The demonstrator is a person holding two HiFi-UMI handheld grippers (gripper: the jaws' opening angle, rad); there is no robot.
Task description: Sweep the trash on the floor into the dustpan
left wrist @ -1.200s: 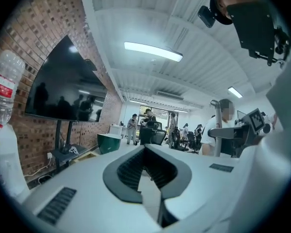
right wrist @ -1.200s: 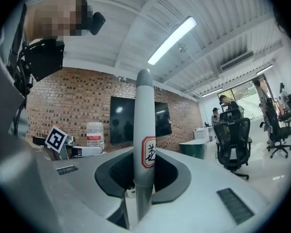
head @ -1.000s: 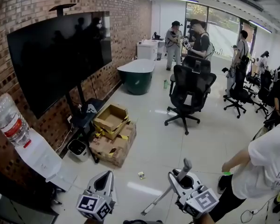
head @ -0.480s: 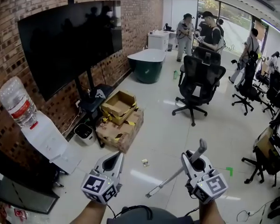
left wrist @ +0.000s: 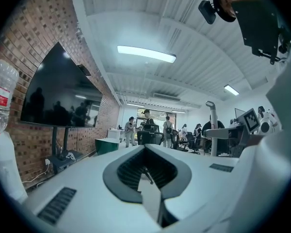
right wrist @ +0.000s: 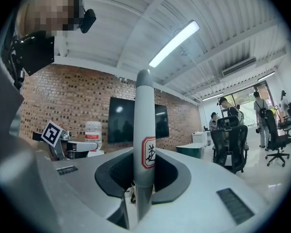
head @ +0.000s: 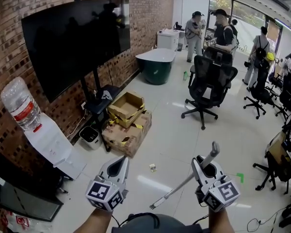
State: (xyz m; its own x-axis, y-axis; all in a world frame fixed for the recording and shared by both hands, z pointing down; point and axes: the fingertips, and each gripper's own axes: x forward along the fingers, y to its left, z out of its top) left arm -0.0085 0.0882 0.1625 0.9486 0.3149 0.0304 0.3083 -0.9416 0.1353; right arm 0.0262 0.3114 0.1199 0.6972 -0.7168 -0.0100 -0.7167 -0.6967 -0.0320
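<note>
Trash (head: pixel 153 167) here is one small pale scrap. It lies on the shiny floor (head: pixel 184 140), out in front of the person, just past the cardboard boxes (head: pixel 127 130). No other scrap shows near it.

In the head view the scrap sits between the two tongs and a little ahead of them. It looks a bit closer to the left tongs (head: pixel 120 163) than to the right tongs (head: pixel 206 165).

The right tongs are squeezed tight on a grey pole (right wrist: pixel 144 130), which I take to be the broom's stick. The pole (head: pixel 179 187) is long and slanted. Its top pokes up past the tongs, and its low end points down and to the left, close to the person's feet. That low end is almost right under the scrap in the head view, but nearer to the person. So I think the low end has to go forward to reach the scrap.

The left tongs are closed and hold nothing.

I cannot see a dustpan in any view, so I cannot tell which way the scrap should be pushed.
</note>
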